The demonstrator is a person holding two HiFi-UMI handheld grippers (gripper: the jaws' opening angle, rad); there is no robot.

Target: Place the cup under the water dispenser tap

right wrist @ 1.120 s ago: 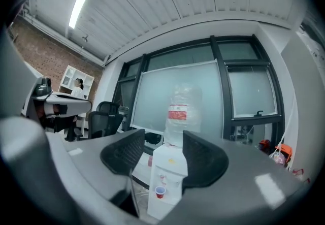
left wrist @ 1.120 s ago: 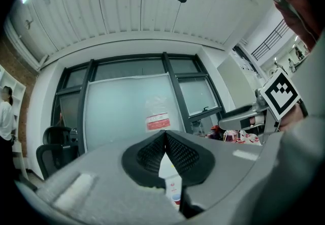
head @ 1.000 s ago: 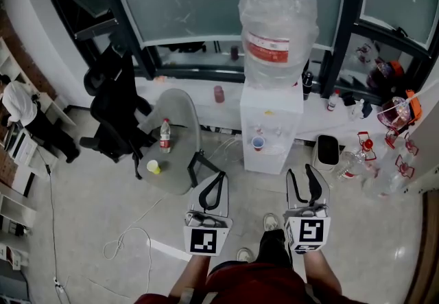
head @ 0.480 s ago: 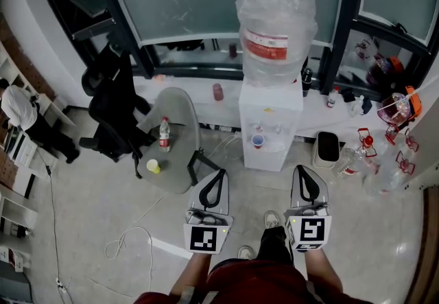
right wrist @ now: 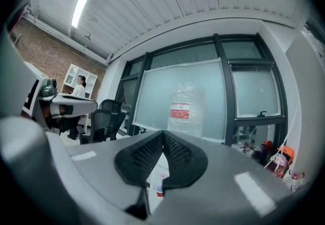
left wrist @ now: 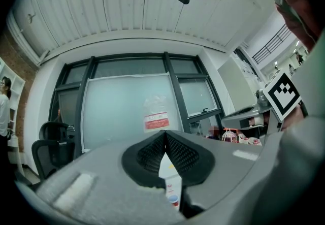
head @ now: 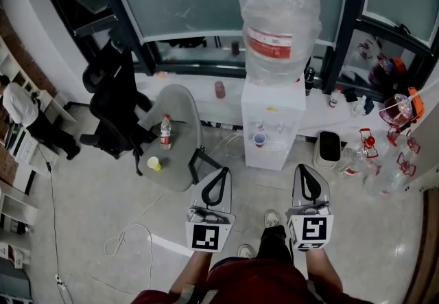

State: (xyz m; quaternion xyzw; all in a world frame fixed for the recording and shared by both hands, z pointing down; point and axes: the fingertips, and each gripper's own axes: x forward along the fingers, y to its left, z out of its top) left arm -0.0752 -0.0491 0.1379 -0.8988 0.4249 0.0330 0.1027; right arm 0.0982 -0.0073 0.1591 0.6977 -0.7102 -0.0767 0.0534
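Observation:
The white water dispenser [head: 273, 124] carries a big clear bottle [head: 280, 25] and stands by the window. A small red paper cup [head: 259, 139] sits in its recess under the taps. Through the jaw gaps the cup [left wrist: 173, 201] shows small in the left gripper view, and the cup [right wrist: 159, 190] does in the right gripper view too. My left gripper [head: 223, 172] and right gripper [head: 304, 168] are held close to my body, well short of the dispenser. Both are shut with nothing between the pads, as the left gripper [left wrist: 165, 133] and right gripper [right wrist: 163, 132] show in their own views.
A round grey table [head: 180, 114] at the left holds a water bottle [head: 165, 134] and a yellow cup [head: 155, 165]. A black office chair [head: 113, 107] stands beyond it. A bin [head: 328, 149] is right of the dispenser. A white cable [head: 127, 241] lies on the floor.
The right gripper's jaws, apart a second ago, have come together. The left gripper stays shut and both hands keep their place.

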